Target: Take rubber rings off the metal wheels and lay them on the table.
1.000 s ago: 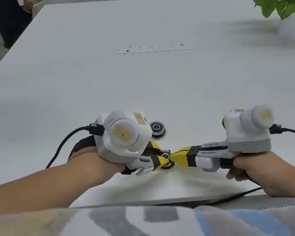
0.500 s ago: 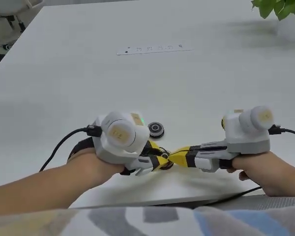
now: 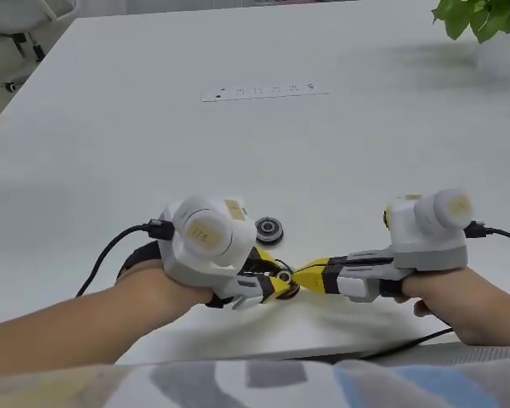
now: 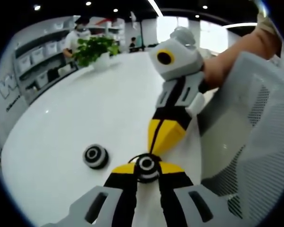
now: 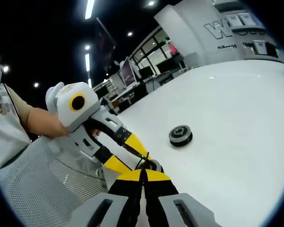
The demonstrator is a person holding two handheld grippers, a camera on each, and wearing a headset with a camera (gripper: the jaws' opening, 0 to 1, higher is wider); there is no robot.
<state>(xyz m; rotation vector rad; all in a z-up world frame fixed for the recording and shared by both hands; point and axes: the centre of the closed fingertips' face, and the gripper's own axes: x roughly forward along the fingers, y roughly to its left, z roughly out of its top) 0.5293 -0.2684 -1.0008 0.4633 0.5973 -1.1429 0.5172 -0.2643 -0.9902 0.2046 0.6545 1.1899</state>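
A small metal wheel (image 4: 146, 169) with a black rubber ring is clamped between the yellow-tipped jaws of my left gripper (image 4: 146, 165), just above the white table (image 3: 153, 153). My right gripper (image 4: 154, 150) comes in from the right and meets it tip to tip. Its jaws are shut on a thin strand of the ring at the wheel's edge (image 5: 154, 165). In the head view both grippers, left (image 3: 278, 286) and right (image 3: 301, 275), join near the table's front edge. A second wheel (image 3: 269, 229) with its ring on lies flat a little beyond them.
A white socket strip (image 3: 265, 92) is set into the table at mid distance. A green plant (image 3: 480, 15) stands at the far right corner. The table's front edge (image 3: 263, 342) runs right below the grippers. A grey mesh chair (image 4: 246, 142) is close behind.
The grippers stay joined tip to tip on the held wheel. The head camera has shifted a little, and the loose wheel has not moved.
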